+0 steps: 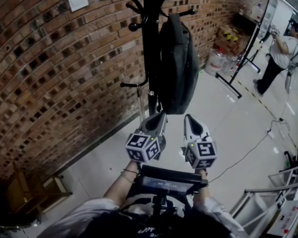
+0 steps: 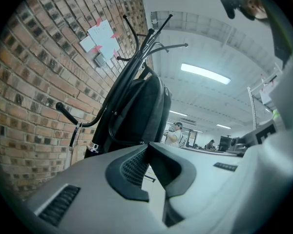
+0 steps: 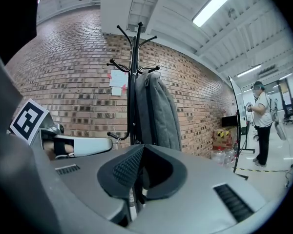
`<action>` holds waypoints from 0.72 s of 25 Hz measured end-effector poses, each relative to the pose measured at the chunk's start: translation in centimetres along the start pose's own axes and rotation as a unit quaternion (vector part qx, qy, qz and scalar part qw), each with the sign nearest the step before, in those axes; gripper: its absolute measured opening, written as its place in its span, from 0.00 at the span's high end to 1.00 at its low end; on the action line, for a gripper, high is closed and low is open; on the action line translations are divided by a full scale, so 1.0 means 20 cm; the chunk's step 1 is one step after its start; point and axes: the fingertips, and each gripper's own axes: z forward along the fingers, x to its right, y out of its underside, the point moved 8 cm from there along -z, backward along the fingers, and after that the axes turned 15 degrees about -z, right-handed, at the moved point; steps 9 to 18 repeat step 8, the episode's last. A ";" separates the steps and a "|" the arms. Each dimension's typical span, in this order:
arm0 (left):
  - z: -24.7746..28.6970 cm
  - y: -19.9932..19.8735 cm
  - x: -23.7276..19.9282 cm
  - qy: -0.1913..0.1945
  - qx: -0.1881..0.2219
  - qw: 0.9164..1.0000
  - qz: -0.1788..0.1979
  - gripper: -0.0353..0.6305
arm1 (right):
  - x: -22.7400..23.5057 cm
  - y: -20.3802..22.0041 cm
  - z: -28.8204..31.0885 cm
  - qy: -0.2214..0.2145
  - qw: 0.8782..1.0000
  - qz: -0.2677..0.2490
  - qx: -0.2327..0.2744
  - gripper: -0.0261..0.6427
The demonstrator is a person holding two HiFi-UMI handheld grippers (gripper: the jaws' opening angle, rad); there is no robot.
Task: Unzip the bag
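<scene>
Left gripper (image 1: 160, 115) and right gripper (image 1: 189, 118) sit level, side by side, each with its jaws closed together on nothing. I see the dark bag (image 1: 178, 68) hanging upright from an upper hook of the black coat stand (image 1: 150, 43), ahead of both tips and apart from them. Paper sheets (image 1: 78, 1) on the brick wall (image 1: 49, 73) show no print I can read.

Coat rack (image 1: 151, 43) holds bag (image 1: 178, 66); floor (image 1: 223, 128) holds bottles (image 1: 216, 61), perhaps
</scene>
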 end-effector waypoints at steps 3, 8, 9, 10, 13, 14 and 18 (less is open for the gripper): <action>0.00 0.00 0.00 0.000 0.000 1.000 -0.001 0.94 | 0.00 0.01 -0.01 -0.001 1.000 -0.002 -0.006 0.98; 0.00 0.01 0.01 0.002 -0.001 1.000 -0.001 0.94 | 0.00 0.01 -0.01 -0.006 1.000 -0.001 -0.005 0.98; 0.00 0.01 0.01 0.002 -0.001 1.000 -0.001 0.94 | 0.00 0.01 -0.01 -0.006 1.000 -0.001 -0.005 0.98; 0.00 0.01 0.01 0.002 -0.001 1.000 -0.001 0.94 | 0.00 0.01 -0.01 -0.006 1.000 -0.001 -0.005 0.98; 0.00 0.01 0.01 0.002 -0.001 1.000 -0.001 0.94 | 0.00 0.01 -0.01 -0.006 1.000 -0.001 -0.005 0.98; 0.00 0.01 0.01 0.002 -0.001 1.000 -0.001 0.94 | 0.00 0.01 -0.01 -0.006 1.000 -0.001 -0.005 0.98; 0.00 0.01 0.01 0.002 -0.001 1.000 -0.001 0.94 | 0.00 0.01 -0.01 -0.006 1.000 -0.001 -0.005 0.98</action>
